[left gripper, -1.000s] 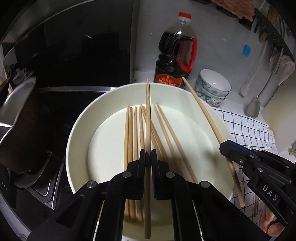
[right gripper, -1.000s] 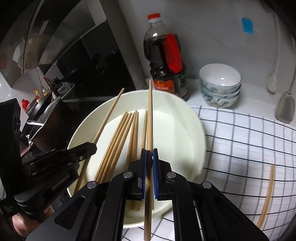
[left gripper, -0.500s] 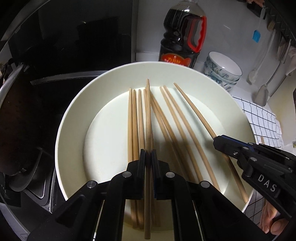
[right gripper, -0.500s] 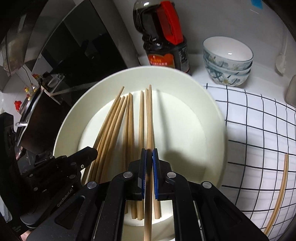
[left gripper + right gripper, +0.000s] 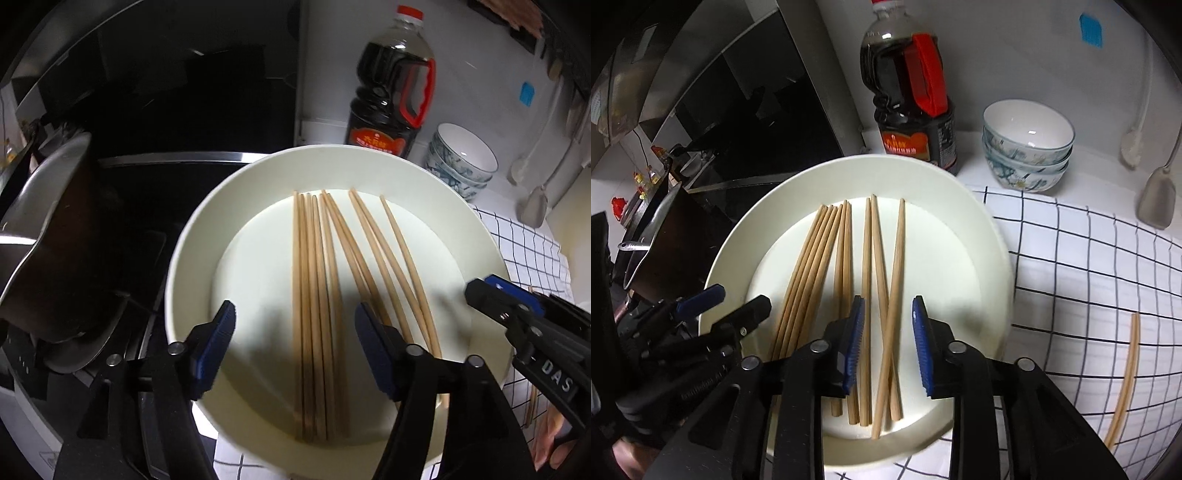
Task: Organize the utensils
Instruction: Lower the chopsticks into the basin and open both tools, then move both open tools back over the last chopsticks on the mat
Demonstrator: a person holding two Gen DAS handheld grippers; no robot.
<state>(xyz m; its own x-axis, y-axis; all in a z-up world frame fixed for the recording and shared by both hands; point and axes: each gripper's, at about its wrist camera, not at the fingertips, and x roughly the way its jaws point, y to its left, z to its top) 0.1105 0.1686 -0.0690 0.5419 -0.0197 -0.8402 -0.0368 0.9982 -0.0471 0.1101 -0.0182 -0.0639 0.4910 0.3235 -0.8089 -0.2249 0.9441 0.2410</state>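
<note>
Our left gripper (image 5: 295, 341) is spreading its jaws wide, blue pads well clear of the wood, and the chopsticks (image 5: 314, 314) below lie loose on the plate (image 5: 192, 266) with nothing pinching them. Over on the other side, our right gripper (image 5: 888, 334) is opening too, narrower so far, and the crossed sticks seen between its pads rest on the plate rather than in any grip. So we're letting go on both sides at once, by the look of it, so each stick drops in beside the rest.

Both tools point steeply down over the near rim, which keeps the release low and the sticks from rolling off. The bundle runs lengthwise away from us, tips toward the soy sauce bottle (image 5: 912, 107), the left group tidy and parallel, the right ones fanned and crossing.

Beyond the plate, one more chopstick (image 5: 1124, 380) lies alone on the checked cloth (image 5: 1071, 258), well apart from the pile; we judge that's the next to fetch. Stacked bowls (image 5: 1027, 147) stand beside the bottle, clear of our work, and a dark pan (image 5: 55, 240) sits off left.
</note>
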